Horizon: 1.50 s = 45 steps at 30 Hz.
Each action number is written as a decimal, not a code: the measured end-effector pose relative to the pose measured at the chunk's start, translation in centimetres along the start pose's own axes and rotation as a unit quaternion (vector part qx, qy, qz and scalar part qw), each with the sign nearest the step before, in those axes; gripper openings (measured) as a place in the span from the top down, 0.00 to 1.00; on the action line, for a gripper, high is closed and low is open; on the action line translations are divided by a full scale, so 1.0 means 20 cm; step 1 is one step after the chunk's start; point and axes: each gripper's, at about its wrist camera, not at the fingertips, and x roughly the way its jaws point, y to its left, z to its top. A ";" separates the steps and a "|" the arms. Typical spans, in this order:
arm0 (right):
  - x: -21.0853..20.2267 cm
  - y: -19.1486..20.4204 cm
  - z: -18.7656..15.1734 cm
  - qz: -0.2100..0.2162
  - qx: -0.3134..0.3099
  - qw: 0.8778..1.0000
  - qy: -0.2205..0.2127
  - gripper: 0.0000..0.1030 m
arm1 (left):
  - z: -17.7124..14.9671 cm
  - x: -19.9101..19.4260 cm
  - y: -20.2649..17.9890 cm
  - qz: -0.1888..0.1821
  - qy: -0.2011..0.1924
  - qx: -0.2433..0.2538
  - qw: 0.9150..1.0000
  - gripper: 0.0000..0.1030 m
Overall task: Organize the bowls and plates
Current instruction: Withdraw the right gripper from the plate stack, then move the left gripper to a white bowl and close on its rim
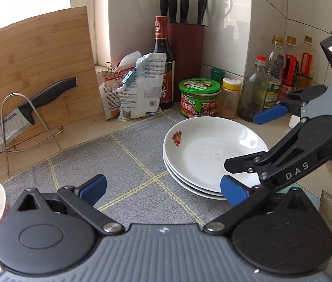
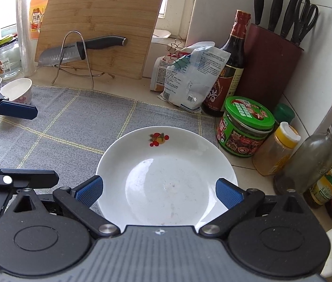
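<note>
I am holding my right gripper (image 2: 158, 191) open over a stack of white plates (image 2: 166, 171) lying on a grey cloth (image 2: 72, 122) on the worktop. My left gripper (image 1: 163, 188) is hovering open beside them, a bowl (image 2: 17, 90) sitting far left.

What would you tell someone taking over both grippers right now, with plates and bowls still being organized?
Left gripper: open, empty, over the grey checked mat.
Right gripper: open, empty, fingers straddling the near rim of the plate stack without gripping.
Plates: three white plates stacked at the mat's right edge, next to the green-lidded jar.
Bowls: two white bowls apart at the mat's far left corner, unstacked.
Done: plates appear stacked.
Left: probably gather and stack the bowls; whether the plates move again is unclear.
</note>
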 end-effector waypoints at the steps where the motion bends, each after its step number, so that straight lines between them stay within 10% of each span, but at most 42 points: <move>1: 0.00 0.01 0.00 0.010 0.001 1.000 -0.004 0.00 | 0.00 -0.02 0.00 0.009 0.001 -0.005 1.000 0.01; 26: 0.04 0.89 0.04 0.114 -0.021 0.993 -0.008 0.00 | -0.37 -0.63 0.57 0.026 0.026 -0.044 0.998 0.01; 45: 0.09 1.54 0.12 0.207 -0.115 0.971 -0.027 0.00 | -0.61 -0.89 1.14 0.108 0.057 -0.080 0.989 0.01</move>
